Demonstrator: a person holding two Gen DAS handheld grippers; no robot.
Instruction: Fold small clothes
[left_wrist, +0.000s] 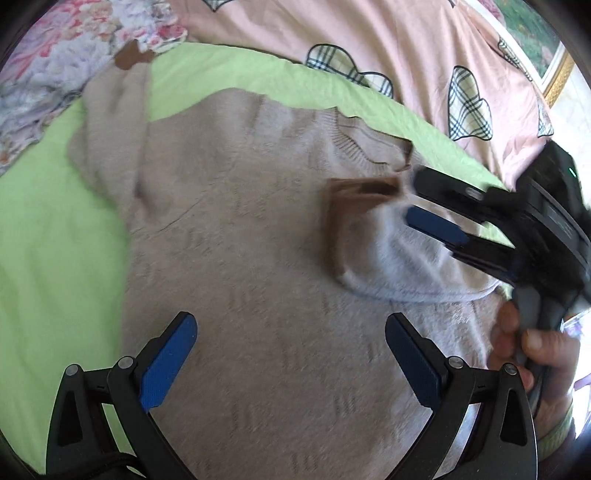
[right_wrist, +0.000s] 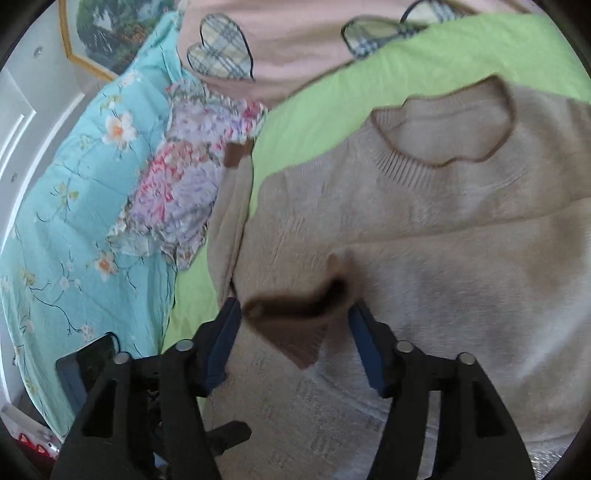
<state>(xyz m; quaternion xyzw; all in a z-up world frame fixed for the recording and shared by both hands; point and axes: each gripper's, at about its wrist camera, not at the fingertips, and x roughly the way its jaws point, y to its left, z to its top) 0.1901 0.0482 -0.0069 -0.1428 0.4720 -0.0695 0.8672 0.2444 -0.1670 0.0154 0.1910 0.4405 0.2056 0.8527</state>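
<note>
My left gripper (left_wrist: 291, 356) is spread wide, empty, above the beige sweater (left_wrist: 236, 229) on the green sheet (left_wrist: 55, 236). My right gripper (right_wrist: 295, 314) is spread too, its brown sleeve cuff (right_wrist: 295, 332) lying loose between the fingers.

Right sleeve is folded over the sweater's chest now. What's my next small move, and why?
Probably back the right gripper off the brown cuff; its jaws stand apart around the cuff, which already lies across the beige sweater. Then send the open left gripper toward the other sleeve, which lies spread out on the green sheet.
</note>
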